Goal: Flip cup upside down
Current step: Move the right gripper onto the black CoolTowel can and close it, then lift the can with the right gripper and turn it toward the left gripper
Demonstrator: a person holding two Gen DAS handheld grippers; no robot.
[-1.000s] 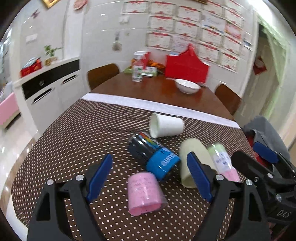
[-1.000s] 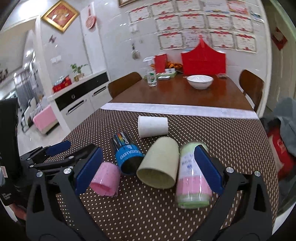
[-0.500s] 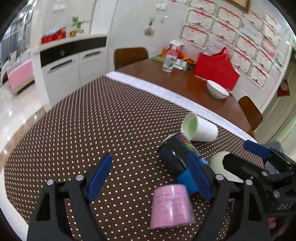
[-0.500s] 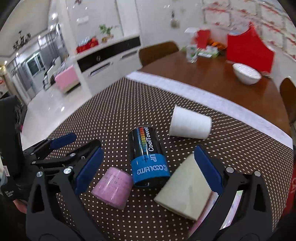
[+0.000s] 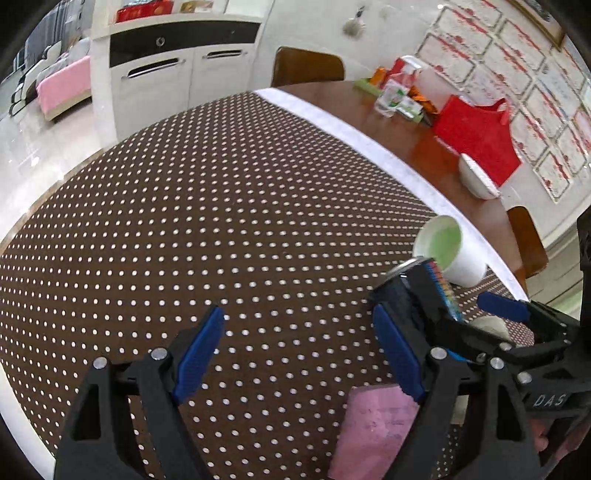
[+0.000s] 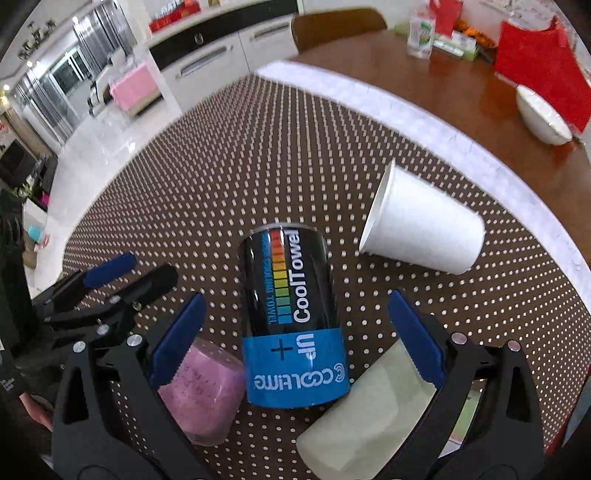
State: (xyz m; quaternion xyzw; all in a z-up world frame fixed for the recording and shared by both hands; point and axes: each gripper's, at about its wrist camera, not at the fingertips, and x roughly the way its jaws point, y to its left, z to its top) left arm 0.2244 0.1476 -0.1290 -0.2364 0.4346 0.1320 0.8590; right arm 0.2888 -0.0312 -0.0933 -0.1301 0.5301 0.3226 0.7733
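Note:
Several cups lie on their sides on the brown dotted tablecloth (image 6: 221, 177). A white paper cup (image 6: 424, 230) lies beyond a black and blue can-shaped cup (image 6: 291, 317); a pink cup (image 6: 207, 391) and a pale yellow-green cup (image 6: 369, 417) lie nearer. My right gripper (image 6: 295, 336) is open and straddles the black and blue cup from above. My left gripper (image 5: 295, 354) is open and empty over bare cloth, left of the pink cup (image 5: 373, 432). The white cup (image 5: 448, 251) shows its green inside in the left wrist view.
Beyond the cloth's white border, the wooden table holds a white bowl (image 6: 541, 114), a red bag (image 6: 543, 62) and a spray bottle (image 6: 421, 31). Brown chairs (image 5: 306, 68) and a white cabinet (image 5: 177, 59) stand behind. The table's edge drops off at left.
Both grippers have swung left and come lower and nearer the table. The right one now has the black and blue cup between its fingers. The cups have not moved.

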